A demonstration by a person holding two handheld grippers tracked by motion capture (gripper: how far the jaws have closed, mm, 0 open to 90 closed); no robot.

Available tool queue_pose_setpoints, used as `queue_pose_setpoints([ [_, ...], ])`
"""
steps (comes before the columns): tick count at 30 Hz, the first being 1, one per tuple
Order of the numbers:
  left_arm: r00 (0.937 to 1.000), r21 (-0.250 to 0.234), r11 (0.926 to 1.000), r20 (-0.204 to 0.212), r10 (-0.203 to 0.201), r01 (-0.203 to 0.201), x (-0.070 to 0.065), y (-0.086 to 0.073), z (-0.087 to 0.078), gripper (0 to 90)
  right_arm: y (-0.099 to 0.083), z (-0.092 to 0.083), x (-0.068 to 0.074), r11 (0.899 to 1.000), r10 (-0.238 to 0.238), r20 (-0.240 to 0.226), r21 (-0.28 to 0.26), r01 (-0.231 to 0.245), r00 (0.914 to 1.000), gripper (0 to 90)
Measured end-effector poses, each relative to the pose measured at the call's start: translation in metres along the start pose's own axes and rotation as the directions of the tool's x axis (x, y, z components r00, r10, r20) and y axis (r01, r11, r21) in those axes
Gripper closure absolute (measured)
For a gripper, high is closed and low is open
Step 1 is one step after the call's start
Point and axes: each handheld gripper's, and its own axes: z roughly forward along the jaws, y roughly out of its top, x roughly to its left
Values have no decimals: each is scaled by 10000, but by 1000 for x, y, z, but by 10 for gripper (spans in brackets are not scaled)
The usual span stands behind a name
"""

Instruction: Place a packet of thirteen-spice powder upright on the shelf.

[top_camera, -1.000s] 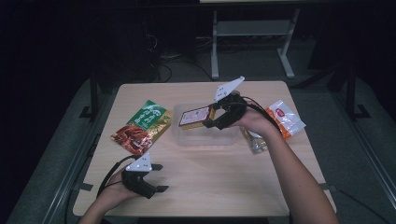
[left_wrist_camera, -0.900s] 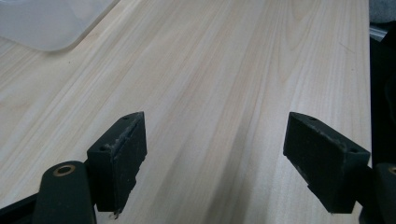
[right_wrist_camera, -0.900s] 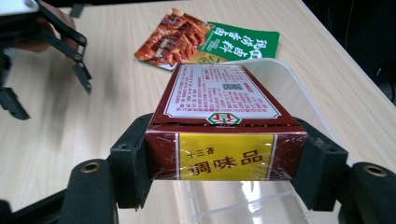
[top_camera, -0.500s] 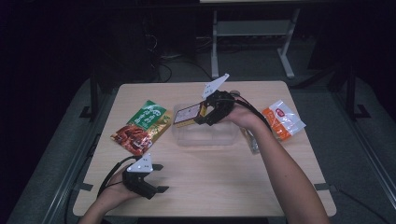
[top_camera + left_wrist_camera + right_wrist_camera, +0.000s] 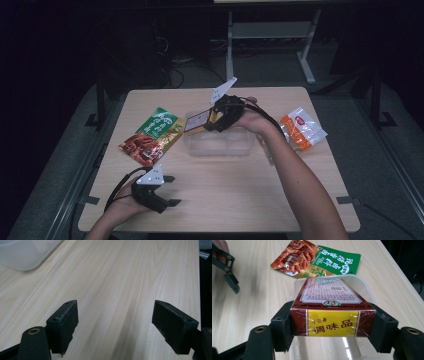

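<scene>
Right gripper (image 5: 216, 119) raised above the clear plastic tub (image 5: 220, 147), forearm stretched across the counter (image 5: 260, 195), jaws clamped on the ends of a dark red seasoning box (image 5: 332, 312). Yellow label with red Chinese characters on the near face, white printed panel on top, shiny film wrap. Box held over the tub's left end, beside the green-and-red snack pouch (image 5: 152, 136). Left gripper (image 5: 167, 191) low near the tub's front, jaws wide apart around nothing. Tub's far rim hidden behind the box.
</scene>
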Motion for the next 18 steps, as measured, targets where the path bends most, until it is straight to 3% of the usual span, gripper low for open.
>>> queue_pose_setpoints([
  [8,9999,164,9998,-59,115,-114,1,0,0,206,2,4,-1,9989,-227,109,423,223,9997,316],
  [18,9999,114,9999,-66,77,-76,0,0,2,206,3,13,-5,9995,-210,-43,236,211,9998,314],
])
